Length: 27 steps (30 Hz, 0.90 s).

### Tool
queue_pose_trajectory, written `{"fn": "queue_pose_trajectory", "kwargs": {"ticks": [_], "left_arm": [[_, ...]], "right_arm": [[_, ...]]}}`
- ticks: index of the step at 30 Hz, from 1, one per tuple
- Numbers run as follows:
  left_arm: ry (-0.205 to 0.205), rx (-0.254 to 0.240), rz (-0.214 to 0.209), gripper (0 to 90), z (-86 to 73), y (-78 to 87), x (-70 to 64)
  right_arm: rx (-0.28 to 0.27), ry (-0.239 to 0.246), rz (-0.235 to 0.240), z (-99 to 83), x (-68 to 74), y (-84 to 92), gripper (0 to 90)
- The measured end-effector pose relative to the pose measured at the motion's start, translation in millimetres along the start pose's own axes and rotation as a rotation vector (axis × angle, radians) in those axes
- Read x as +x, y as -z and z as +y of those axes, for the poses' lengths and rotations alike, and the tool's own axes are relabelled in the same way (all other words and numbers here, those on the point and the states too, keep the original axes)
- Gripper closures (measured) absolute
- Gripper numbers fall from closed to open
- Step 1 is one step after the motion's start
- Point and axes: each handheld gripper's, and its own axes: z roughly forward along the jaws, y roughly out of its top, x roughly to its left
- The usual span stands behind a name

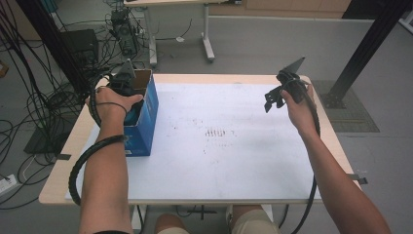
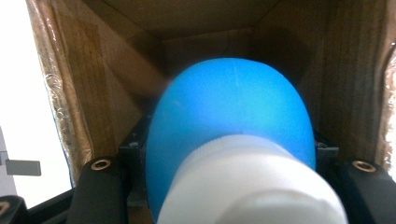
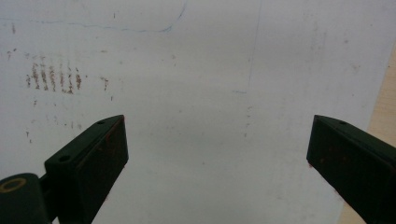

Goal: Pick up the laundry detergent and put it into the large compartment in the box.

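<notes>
White-capped blue bottle (image 2: 229,135) clamped in left gripper (image 1: 122,85), inside box (image 1: 146,117), frame left.
Smooth plastic looks light, slippery; grip near cap. Right gripper (image 3: 217,154) hangs released.

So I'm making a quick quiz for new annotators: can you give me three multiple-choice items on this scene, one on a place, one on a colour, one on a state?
1. Where is the blue bottle held by the left gripper?
A. inside the open cardboard box
B. on the white mat
C. on the floor

2. What colour is the bottle's cap?
A. red
B. white
C. black

3. How do the right gripper's jaws stand?
A. shut on a cloth
B. shut on the box
C. open, with nothing between them

Answers:
1 A: brown box walls surround the bottle in the left gripper view.
2 B: the cap nearest the camera is white.
3 C: bare mat shows between the wide-apart jaws.
</notes>
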Motion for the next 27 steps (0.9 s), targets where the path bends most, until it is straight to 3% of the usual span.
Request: {"fn": "queue_pose_trajectory", "kwargs": {"ticks": [27], "left_arm": [[-0.004,-0.002,-0.001,37.3,-0.6,0.2,-0.9]], "right_arm": [[-0.001,0.004,0.003,-0.6,-0.5,1.3,5.4]]}}
